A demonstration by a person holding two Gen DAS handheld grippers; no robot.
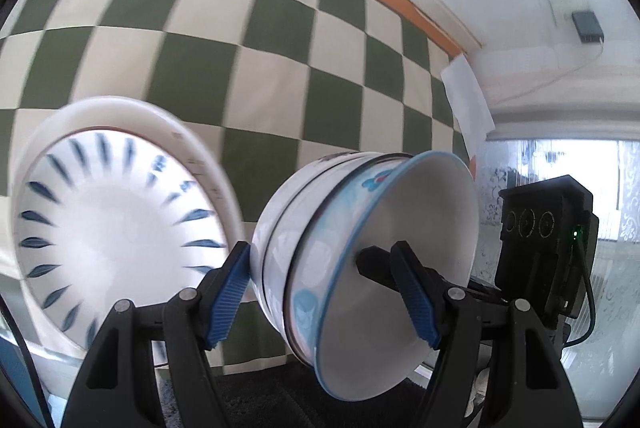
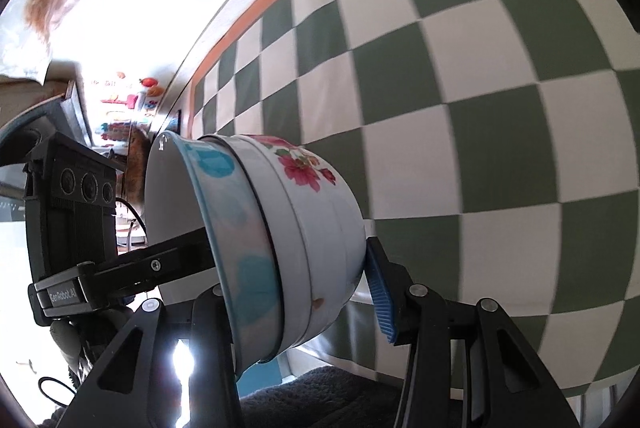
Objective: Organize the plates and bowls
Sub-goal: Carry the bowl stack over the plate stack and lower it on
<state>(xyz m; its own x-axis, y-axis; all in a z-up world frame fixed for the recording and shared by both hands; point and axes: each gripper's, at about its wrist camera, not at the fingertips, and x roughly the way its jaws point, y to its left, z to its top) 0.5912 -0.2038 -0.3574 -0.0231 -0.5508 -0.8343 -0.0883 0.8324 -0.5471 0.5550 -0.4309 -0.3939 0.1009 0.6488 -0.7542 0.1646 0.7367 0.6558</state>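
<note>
A stack of nested bowls (image 1: 288, 228) hangs tipped on its side above the table, held by both grippers. The inner bowl has a blue rim and blue dots; the outer one (image 2: 320, 211) carries red flowers. My left gripper (image 1: 320, 268) is shut on the stack, one blue pad (image 1: 228, 300) against its base and the other finger inside the mouth. My right gripper (image 2: 292, 268) grips it the same way, with a blue pad (image 2: 380, 296) on the base and the other finger hidden by the bowls. To the left lies a blurred white plate with blue leaf strokes (image 1: 112, 228) on a larger white plate.
A green and white checkered cloth (image 1: 260, 47) with an orange border covers the table. A white wall with a dark adapter (image 1: 586, 25) stands behind, and a window shows at the right. A dark fuzzy mat (image 2: 320, 396) lies at the near edge.
</note>
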